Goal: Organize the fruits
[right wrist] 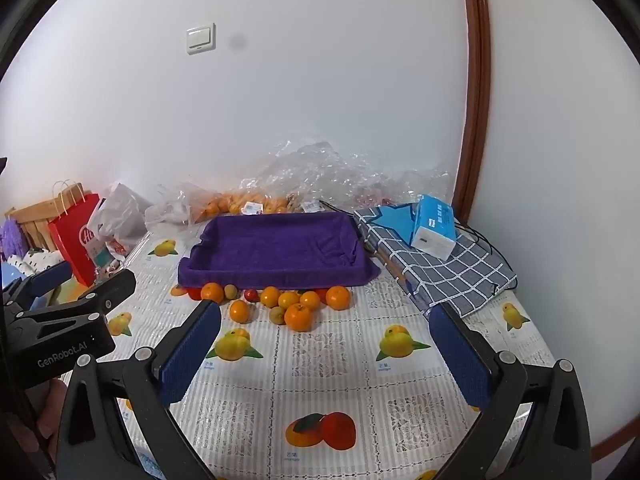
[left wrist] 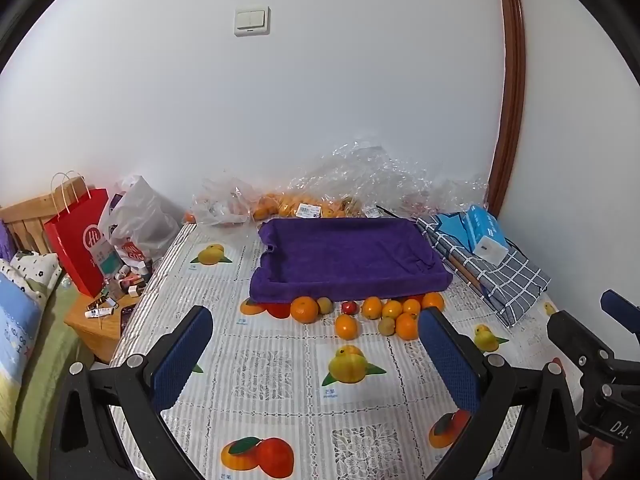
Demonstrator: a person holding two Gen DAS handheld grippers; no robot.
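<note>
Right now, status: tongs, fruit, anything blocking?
Left tongs open, empty; right tongs same. Loose fruit clustered on tablecloth against purple tray, tray empty. Nothing in the way.

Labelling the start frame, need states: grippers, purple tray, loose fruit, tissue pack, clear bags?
Left gripper: open, nothing between the jaws.
Right gripper: open, nothing between the jaws.
Purple cloth-lined tray: no fruit in it.
Loose oranges and small fruits: clustered on the tablecloth against the tray's front.
Blue tissue pack: lying on the checked cloth.
Clear plastic bags: crumpled by the wall, oranges inside.
</note>
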